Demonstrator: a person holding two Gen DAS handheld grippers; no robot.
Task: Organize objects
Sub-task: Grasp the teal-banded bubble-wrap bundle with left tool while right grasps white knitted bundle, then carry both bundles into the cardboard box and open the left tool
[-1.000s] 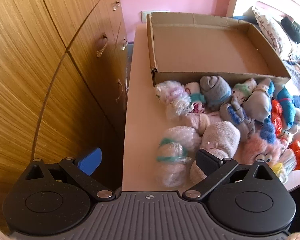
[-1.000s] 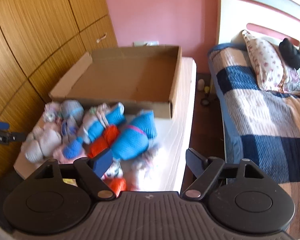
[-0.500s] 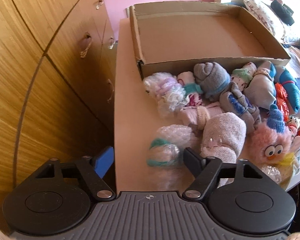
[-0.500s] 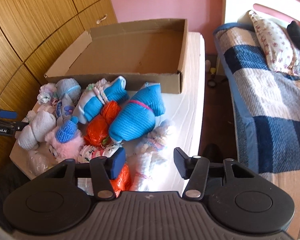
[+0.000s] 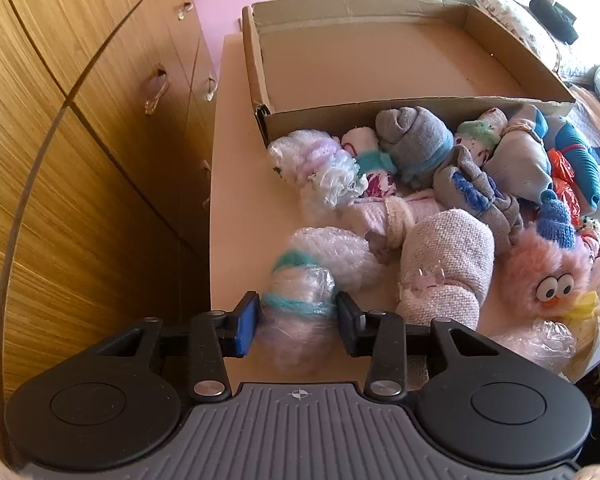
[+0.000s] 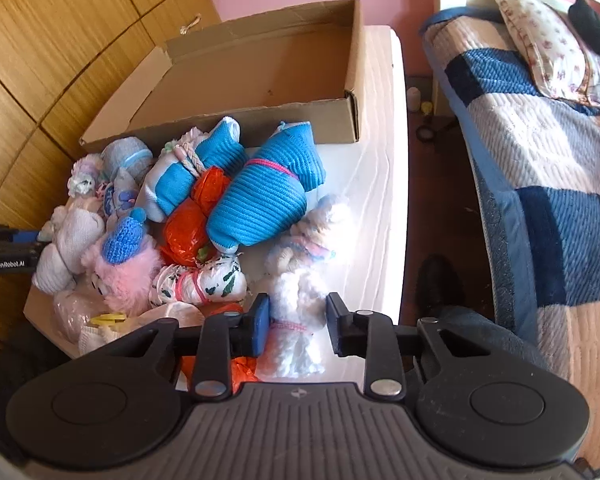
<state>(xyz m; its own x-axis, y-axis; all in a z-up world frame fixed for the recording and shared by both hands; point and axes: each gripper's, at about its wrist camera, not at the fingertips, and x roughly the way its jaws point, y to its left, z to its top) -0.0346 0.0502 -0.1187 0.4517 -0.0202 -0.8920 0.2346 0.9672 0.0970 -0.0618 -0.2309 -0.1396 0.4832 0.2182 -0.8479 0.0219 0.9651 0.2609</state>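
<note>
An empty cardboard box (image 5: 380, 60) stands at the back of a pale table (image 5: 236, 208); it also shows in the right wrist view (image 6: 260, 72). A heap of rolled socks, bundles and a pink fluffy toy (image 5: 544, 276) lies in front of it. My left gripper (image 5: 296, 324) is shut on a pale plastic-wrapped bundle with a teal band (image 5: 296, 308) at the table's near left edge. My right gripper (image 6: 296, 324) has its jaws around a white fluffy bundle (image 6: 296, 312) at the near edge, the left pad touching, a small gap at the right.
A wooden wardrobe with drawer handles (image 5: 80, 140) runs close along the table's left side. A bed with a blue checked quilt (image 6: 540, 160) lies to the right across a strip of floor. A big blue knitted roll (image 6: 264, 200) and orange bags (image 6: 192, 224) lie mid-heap.
Both grippers moved forward and down to the near edge of the heap and their jaws closed in, the left onto the teal-banded bundle, the right around the white fluffy bundle.
</note>
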